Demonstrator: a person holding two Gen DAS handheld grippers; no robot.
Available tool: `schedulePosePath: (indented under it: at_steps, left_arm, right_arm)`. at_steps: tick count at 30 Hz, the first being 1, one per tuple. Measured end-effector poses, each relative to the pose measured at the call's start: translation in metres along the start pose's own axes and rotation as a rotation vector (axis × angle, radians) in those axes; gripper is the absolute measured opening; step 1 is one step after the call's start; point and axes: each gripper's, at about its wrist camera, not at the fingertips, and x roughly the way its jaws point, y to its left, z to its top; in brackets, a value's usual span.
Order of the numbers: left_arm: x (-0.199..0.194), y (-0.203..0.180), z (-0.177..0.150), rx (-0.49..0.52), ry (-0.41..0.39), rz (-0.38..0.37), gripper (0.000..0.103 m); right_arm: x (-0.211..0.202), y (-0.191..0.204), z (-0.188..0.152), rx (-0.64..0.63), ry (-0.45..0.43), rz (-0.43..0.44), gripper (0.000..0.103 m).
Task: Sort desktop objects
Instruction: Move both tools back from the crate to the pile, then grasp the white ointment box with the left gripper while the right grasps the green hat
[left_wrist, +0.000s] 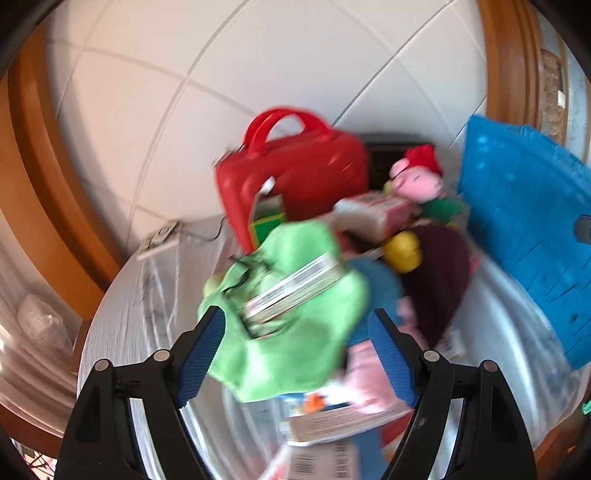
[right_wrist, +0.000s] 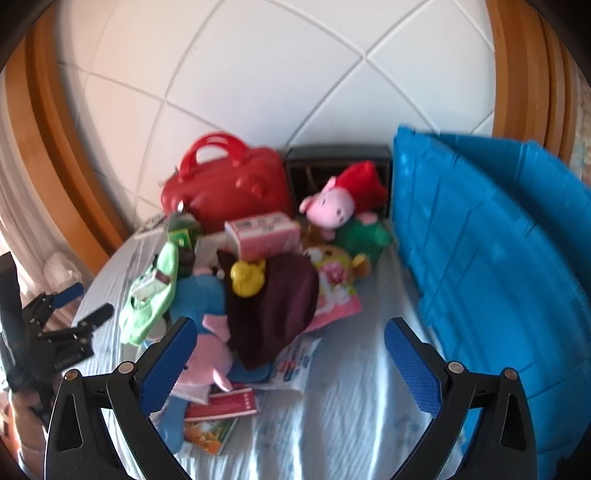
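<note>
light: bright daylight, soft shadows | blur: motion smear, worst left wrist | edges: fisheye-bent, dark corners

Jumbled toy pile (right_wrist: 258, 266) on table, green cloth (left_wrist: 295, 314) leftmost

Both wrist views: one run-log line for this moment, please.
left gripper: open, empty | right gripper: open, empty | green cloth: on pile | blue crate: right

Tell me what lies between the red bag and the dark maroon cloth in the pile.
A pink box lies between the red bag and the dark maroon cloth, with a yellow duck toy at the cloth's near edge; the right wrist view shows it best.
</note>
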Motion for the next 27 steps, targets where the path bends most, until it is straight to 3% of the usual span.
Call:
schedulePosePath:
  at_steps: [6, 13, 14, 15, 17, 20, 27]
  left_arm:
    - [0.050, 0.036, -0.003, 0.001, 0.050, -0.029, 0.080]
    - [0.102, 0.026, 0.006, 0.100, 0.075, -0.133, 0.080]
    - [0.107, 0.023, 0.007, 0.111, 0.081, -0.145, 0.077]
    - [0.113, 0.019, 0.007, 0.116, 0.086, -0.172, 0.052]
    - [0.119, 0.018, 0.006, 0.099, 0.110, -0.208, 0.024]
    - [0.107, 0.028, 0.001, 0.030, 0.087, -0.156, 0.018]
    - [0.063, 0.071, -0.029, -0.111, 0.072, -0.052, 0.018]
  right_arm:
    - [0.038, 0.001, -0.012, 0.043, 0.077, -0.020, 0.103]
    - [0.075, 0.014, -0.010, 0.055, 0.127, -0.014, 0.103]
    - [0.080, 0.017, -0.009, 0.056, 0.133, -0.010, 0.103]
    - [0.086, 0.021, -0.008, 0.054, 0.138, -0.006, 0.103]
    - [0.096, 0.029, -0.006, 0.044, 0.144, -0.001, 0.103]
    - [0.109, 0.044, -0.004, 0.020, 0.156, 0.030, 0.103]
    - [0.139, 0.103, -0.003, -0.086, 0.176, 0.167, 0.102]
